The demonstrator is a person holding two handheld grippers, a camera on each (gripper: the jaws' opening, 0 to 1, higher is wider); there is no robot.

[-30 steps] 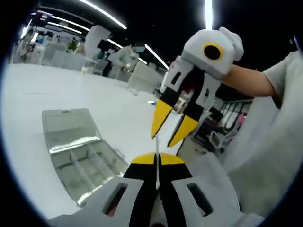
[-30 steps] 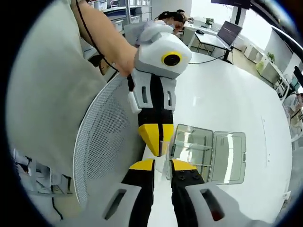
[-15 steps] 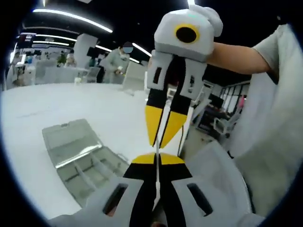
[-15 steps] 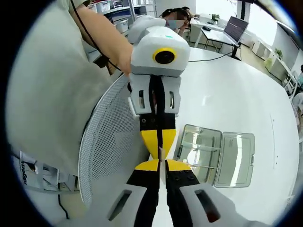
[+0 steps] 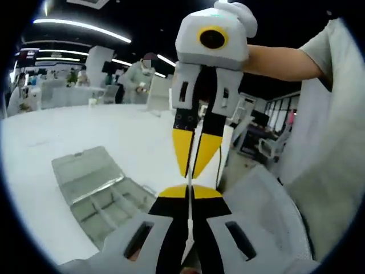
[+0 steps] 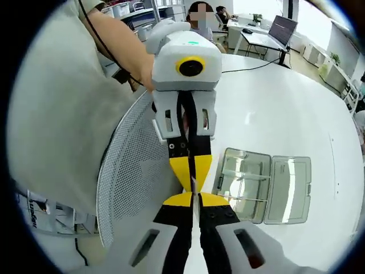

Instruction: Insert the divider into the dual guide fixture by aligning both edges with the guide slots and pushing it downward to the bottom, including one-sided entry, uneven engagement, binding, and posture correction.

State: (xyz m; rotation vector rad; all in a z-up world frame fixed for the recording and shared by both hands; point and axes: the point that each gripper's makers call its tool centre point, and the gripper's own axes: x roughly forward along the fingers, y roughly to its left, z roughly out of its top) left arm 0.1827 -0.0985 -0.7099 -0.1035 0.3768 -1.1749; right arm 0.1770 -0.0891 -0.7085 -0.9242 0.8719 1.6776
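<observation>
Above one open clear box on the worktop, my two claws, left claw, right claw, both pinching one thin divider.

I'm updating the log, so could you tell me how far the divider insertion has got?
Done: the clear box lies open on the white table, lid flat beside it. In hand: the left claw and right claw meet tip to tip in the air, pinching a thin pale divider. Left: carrying it to the box's slots and pushing it down.
</observation>
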